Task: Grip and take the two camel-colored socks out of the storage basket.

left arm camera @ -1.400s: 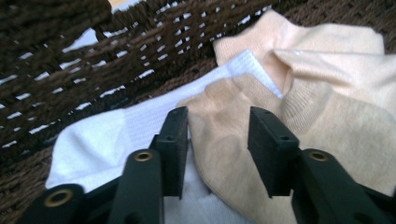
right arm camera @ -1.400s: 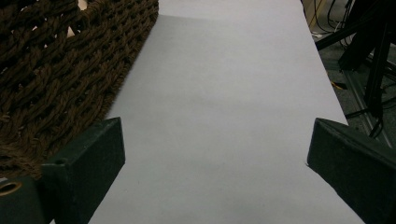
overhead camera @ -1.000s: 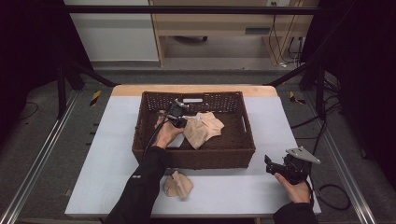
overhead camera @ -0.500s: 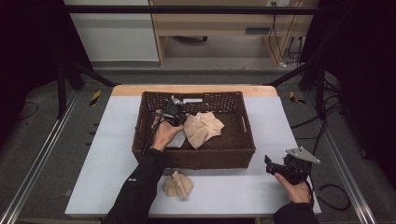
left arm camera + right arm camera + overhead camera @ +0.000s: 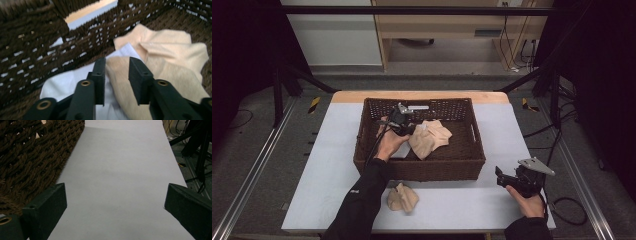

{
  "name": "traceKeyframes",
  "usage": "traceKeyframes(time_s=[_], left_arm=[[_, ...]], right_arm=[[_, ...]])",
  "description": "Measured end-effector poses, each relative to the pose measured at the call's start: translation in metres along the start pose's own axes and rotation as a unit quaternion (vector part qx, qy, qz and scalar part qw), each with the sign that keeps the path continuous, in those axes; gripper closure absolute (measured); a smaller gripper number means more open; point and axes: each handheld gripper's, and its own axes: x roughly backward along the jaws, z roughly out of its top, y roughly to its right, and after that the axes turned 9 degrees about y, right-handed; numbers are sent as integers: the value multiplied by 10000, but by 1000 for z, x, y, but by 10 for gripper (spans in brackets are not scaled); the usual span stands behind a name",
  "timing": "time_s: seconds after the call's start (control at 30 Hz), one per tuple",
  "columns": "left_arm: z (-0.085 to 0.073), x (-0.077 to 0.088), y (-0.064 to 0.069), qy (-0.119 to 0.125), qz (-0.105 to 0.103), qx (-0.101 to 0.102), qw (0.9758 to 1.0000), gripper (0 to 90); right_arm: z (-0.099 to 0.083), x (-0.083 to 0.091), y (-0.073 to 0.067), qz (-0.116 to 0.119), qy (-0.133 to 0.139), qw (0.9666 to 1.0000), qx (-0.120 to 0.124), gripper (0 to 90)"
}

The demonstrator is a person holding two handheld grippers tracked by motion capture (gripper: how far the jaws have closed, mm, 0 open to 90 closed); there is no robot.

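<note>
A brown wicker basket [image 5: 422, 167] stands in the middle of the table. In it lie a crumpled beige cloth [image 5: 432, 137] and a white cloth [image 5: 67, 80] under it. My left gripper [image 5: 408, 129] is inside the basket at the beige cloth's left edge. Its jaws have just been opening and now stand apart, with a fold of the beige cloth [image 5: 175, 62] loose between them [image 5: 117, 72]. Another beige cloth [image 5: 402, 197] lies on the table in front of the basket. My right gripper [image 5: 502, 177] rests near the table's front right, open wide [image 5: 115, 205] over bare table.
The basket's woven wall [image 5: 30, 157] is just left of my right gripper. The pale table top [image 5: 332, 150] has free room left and right of the basket. Black frame legs and cables stand off the table's right side.
The left gripper has shifted only slightly inside the basket and the beige cloth there has settled. The right hand has not moved.
</note>
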Motion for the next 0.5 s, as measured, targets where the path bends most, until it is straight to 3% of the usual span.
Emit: traceKeyframes(time_s=[0.17, 0.37, 0.5], left_arm=[[0, -4, -1, 82, -39, -22, 10000, 642], [0, -4, 2, -164, -187, -162, 9996, 808], [1, -1, 3, -203, -140, -92, 9997, 877]], right_arm=[[0, 0, 0, 4, -2, 10000, -2, 45], [0, 0, 0, 8, 8, 10000, -14, 45], [0, 0, 0, 2, 9, 10000, -23, 46]])
